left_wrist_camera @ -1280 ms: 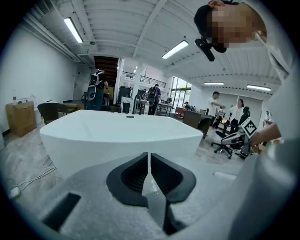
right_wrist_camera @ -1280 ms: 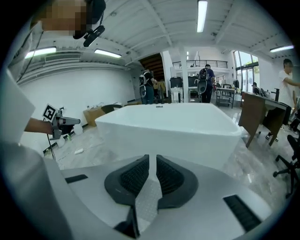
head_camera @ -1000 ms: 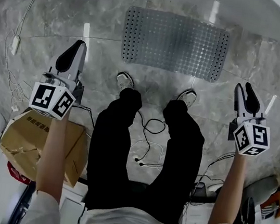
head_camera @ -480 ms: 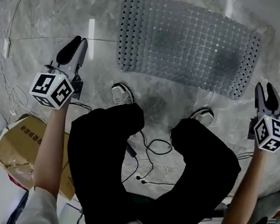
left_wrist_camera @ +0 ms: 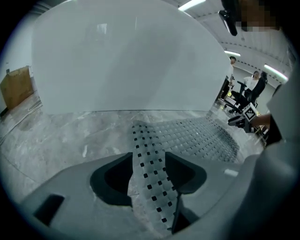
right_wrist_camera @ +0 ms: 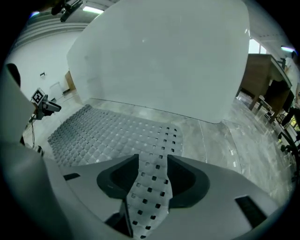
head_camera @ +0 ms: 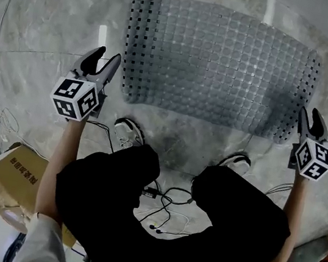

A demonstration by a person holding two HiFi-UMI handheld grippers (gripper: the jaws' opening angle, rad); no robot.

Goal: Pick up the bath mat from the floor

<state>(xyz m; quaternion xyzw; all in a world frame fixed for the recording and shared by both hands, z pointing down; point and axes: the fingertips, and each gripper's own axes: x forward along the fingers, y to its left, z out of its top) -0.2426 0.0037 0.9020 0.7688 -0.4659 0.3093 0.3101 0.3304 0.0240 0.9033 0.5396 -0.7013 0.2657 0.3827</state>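
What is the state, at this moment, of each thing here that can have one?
bath mat: lying spread on the floor, not lifted.
left gripper: jaws opening, the mat's left edge between them, not pinched.
right gripper: jaws opening, the mat's right edge between them, not pinched.
cables: loose and tangled on the floor.

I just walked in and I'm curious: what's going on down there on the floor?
A crouching person holds a gripper in each hand, one at either end of the grey bath mat on the marble floor. The left gripper and the right gripper are both opening their fingers, each with the mat's perforated edge between them but not clamped. Most of the mat lies on the floor.
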